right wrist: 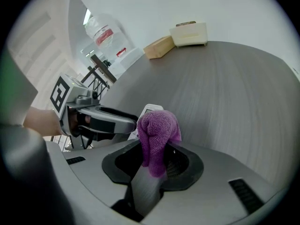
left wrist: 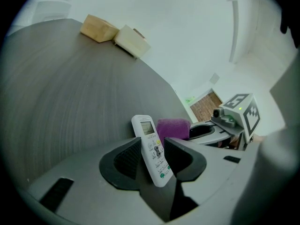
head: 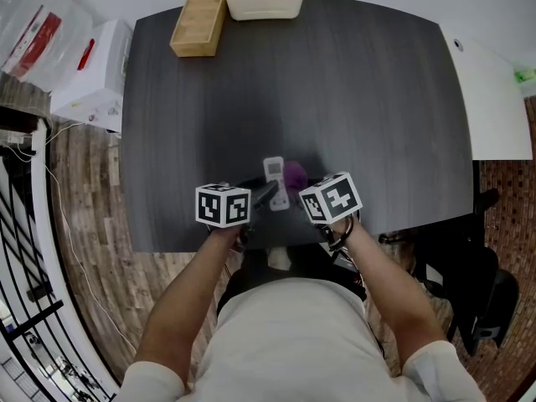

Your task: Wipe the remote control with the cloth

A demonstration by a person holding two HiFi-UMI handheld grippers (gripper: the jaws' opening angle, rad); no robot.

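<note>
Your left claw (left wrist: 152,146) clamps the remote control (left wrist: 148,130) over the bench's (head: 352,99) near edge. Your right claw (right wrist: 154,162) pinches the cloth (right wrist: 158,128) beside its upper end. Wiping seems under way, its extent unclear.

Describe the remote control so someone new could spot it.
At the dark table's near edge, find the left gripper. The remote control is the slim white bar with a small screen between its fingers; the cloth beside it is purple and bunched.
</note>
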